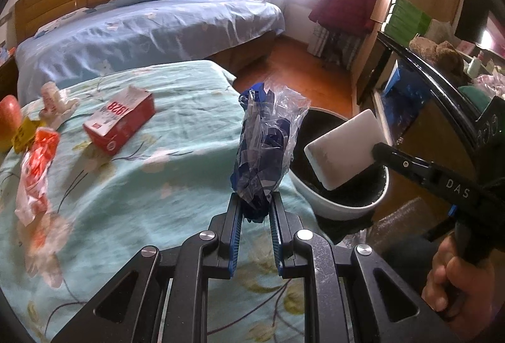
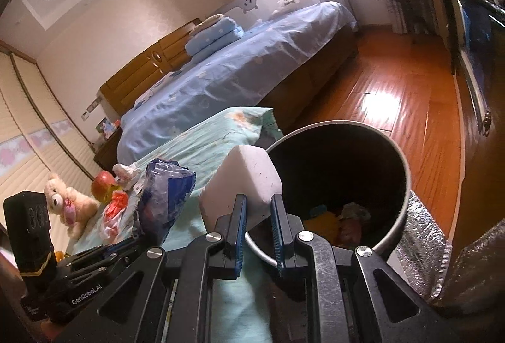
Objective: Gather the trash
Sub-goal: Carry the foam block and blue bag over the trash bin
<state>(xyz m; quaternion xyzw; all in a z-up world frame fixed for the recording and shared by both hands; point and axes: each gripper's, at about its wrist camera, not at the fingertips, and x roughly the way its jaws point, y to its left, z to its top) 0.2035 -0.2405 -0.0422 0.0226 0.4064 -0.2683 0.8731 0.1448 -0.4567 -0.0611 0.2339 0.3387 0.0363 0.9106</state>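
My left gripper [image 1: 255, 201] is shut on a crumpled blue-and-clear plastic bag [image 1: 265, 144], held upright over the edge of the mint floral bedspread [image 1: 151, 185], just left of the bin. My right gripper [image 2: 258, 204] is shut on a white foam block [image 2: 244, 185], which hangs at the near left rim of the round trash bin [image 2: 407, 182]. In the left wrist view the same foam block [image 1: 344, 147] sits over the bin [image 1: 334, 201], pinched by the right gripper [image 1: 378, 148]. The blue bag [image 2: 165, 197] also shows in the right wrist view. The bin holds several scraps at the bottom.
On the bedspread lie a red carton [image 1: 121, 122], an orange-and-white wrapper [image 1: 36, 172], a crumpled white wrapper [image 1: 55, 101] and an apple [image 1: 8, 118]. A teddy bear [image 2: 68, 201] sits on the bed. A blue bed [image 1: 142, 33], wooden floor [image 2: 394, 84] and a dark cabinet [image 1: 442, 96] surround the bin.
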